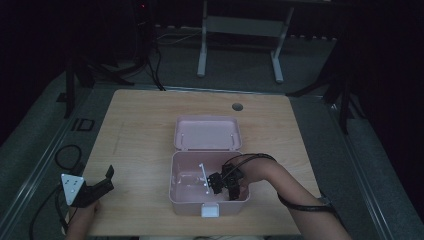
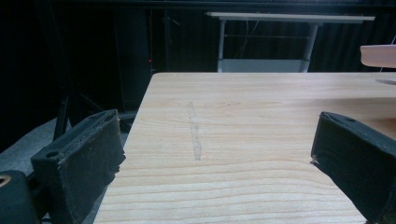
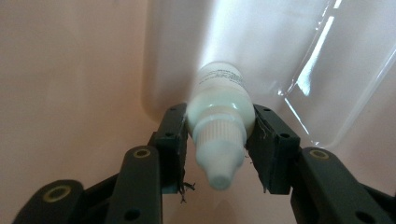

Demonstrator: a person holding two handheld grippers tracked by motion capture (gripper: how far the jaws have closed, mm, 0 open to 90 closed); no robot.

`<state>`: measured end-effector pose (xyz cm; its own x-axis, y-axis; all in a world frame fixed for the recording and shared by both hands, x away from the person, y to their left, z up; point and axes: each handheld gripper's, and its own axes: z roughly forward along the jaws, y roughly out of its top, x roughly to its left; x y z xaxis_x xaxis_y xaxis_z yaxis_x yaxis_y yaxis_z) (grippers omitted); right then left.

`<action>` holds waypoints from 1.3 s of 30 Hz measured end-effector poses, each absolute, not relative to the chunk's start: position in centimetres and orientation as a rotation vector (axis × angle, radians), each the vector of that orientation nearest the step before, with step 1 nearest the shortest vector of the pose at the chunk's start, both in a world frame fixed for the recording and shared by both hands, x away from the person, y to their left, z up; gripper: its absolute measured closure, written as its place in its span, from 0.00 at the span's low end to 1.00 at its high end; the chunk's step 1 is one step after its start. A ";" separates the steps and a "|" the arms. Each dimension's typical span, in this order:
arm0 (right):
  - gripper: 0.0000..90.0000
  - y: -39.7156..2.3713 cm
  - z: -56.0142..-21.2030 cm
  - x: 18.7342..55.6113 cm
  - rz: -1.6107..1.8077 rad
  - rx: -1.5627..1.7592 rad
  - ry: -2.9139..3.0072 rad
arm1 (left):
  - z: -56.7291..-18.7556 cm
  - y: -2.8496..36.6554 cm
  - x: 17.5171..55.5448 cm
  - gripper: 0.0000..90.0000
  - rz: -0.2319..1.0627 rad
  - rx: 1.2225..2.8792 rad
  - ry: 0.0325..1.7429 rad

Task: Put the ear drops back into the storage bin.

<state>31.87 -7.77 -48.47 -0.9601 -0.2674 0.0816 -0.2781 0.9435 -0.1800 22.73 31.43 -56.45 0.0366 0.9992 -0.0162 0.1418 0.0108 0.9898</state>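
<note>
1. The right gripper (image 1: pixel 226 186) is down inside the pink box (image 1: pixel 187 199), near the box's right wall. The box sits close to the front edge of the table (image 1: pixel 140 130), about in the middle.
2. In the right gripper view, its jaws pinch a small white bottle (image 3: pixel 220 105). The pads press on both sides of the bottle, just above its ribbed cap.
3. The cap's tip points back at the camera and looks blurry. There is small print on the bottle, but it is too fuzzy to read.
4. A clear plastic piece (image 3: pixel 336 70) leans inside the box behind the bottle. I cannot tell what it is.
5. From the high view the room is dark, and the bottle is hidden by the gripper and the arm (image 1: pixel 295 195).
6. The box's lid (image 1: pixel 207 133) is open and lies back toward the far edge.
7. The left gripper (image 1: pixel 100 185) rests at the front left corner of the table. Its jaws are spread wide with nothing but bare wood between them.
8. In the left gripper view, the box is cut off at the right side, so only a pink bit shows.
</note>
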 end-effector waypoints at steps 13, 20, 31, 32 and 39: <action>0.60 -8.4 -43.9 31.9 0.148 0.402 -3.115 | -56.4 31.4 22.7 0.03 1.100 1.317 1.293; 0.59 -9.2 -41.0 31.7 0.034 0.392 -3.151 | -56.4 31.4 22.7 0.03 1.100 1.319 1.291; 0.56 -11.9 -37.1 31.8 -0.145 0.312 -3.219 | -56.4 31.4 22.7 0.03 1.105 1.324 1.292; 0.54 -12.5 -36.8 32.0 -0.165 0.275 -3.233 | -56.4 31.4 22.7 0.03 1.102 1.321 1.293; 0.43 -14.4 -36.4 32.5 -0.203 0.180 -3.273 | -56.4 31.4 22.7 0.03 1.101 1.319 1.294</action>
<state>32.55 -14.43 -36.42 -0.9839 -0.0998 -0.1484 -0.1174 0.9864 0.1151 22.75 31.40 -56.44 0.0338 0.9993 -0.0169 0.1433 0.0119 0.9896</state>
